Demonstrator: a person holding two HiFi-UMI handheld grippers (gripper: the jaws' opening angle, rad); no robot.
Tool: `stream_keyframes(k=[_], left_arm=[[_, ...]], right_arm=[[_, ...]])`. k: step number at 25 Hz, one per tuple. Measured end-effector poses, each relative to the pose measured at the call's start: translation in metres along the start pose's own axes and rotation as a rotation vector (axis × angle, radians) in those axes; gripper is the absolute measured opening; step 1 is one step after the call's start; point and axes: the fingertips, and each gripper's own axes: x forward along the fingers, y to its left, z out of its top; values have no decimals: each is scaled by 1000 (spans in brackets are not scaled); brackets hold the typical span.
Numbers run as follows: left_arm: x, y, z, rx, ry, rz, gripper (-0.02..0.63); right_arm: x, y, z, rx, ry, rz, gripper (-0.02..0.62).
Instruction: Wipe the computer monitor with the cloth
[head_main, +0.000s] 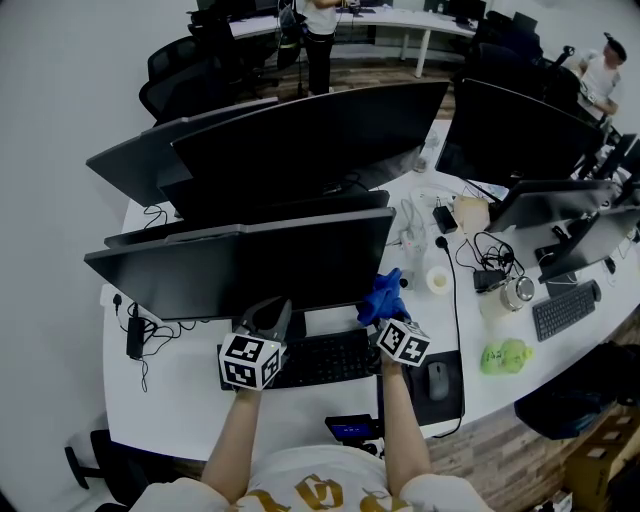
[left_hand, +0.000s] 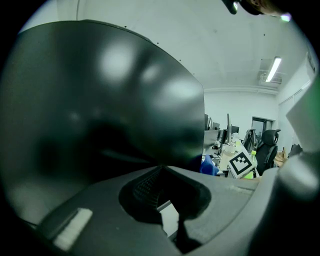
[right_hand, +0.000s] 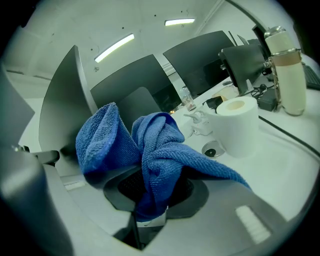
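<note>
One crumpled blue cloth (right_hand: 156, 146) in right gripper (right_hand: 150, 192)

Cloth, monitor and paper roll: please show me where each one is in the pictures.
cloth (right_hand: 155, 145): right gripper view, on its middle fold.
monitor (head_main: 250, 268): head view, on the middle of its dark screen.
paper roll (right_hand: 237, 131): right gripper view, on its side wall.

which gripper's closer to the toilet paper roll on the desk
Right. The right gripper, shut on the blue cloth, is just left of the paper roll. The left gripper sits farther left, in front of the monitor.
</note>
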Motion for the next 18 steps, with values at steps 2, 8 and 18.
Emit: stream_keyframes(k=[2,8,18], left_arm=[[1,0,0,0,0,1,0],[2,0,-4,-4,9,2,0],[1,5,-5,-14,9,8,0]], right_arm=[[1,-1,-1,6,5,1,121],[2,-2,-6,44,13,0,121],[12,4,-24,83,70,23,120]])
